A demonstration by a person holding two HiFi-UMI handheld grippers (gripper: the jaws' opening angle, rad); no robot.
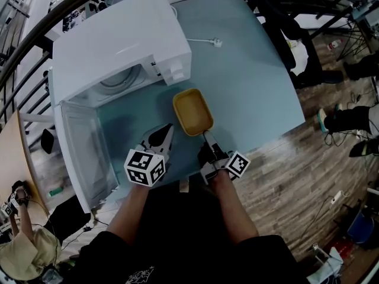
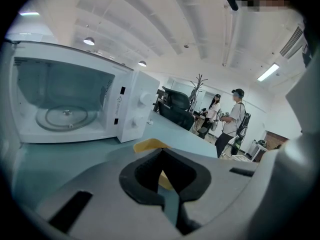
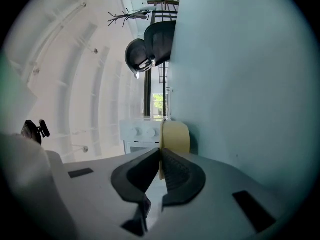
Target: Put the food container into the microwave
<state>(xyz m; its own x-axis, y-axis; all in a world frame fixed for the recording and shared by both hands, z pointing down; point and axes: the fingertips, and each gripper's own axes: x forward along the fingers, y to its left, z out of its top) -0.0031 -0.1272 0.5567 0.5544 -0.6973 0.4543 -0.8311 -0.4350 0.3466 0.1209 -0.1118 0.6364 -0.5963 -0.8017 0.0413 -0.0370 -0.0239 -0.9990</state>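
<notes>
1. The microwave [image 1: 118, 34] stands at the left of the surface [image 1: 254, 70]. Its door [image 1: 83, 152] is swung wide open and the turntable [image 2: 65, 118] is bare, so the cavity looks ready.
2. The left tool [image 1: 167, 129] hovers in front of the opening with its jaws closed on nothing, just beside the container but not touching it.
3. The food container [image 1: 193, 111], a shallow yellow tray, lies flat and open side up on the surface. It sits in front of the control panel, to the right of the cavity. Its long axis runs away from the person, with the far end leaning slightly left.
4. The right tool [image 1: 207, 147] is clamped on the container's near short rim. The grasp looks made, so the next step is probably to lift the container level, carry it left and slide it in far end first, clear of the door frame.
</notes>
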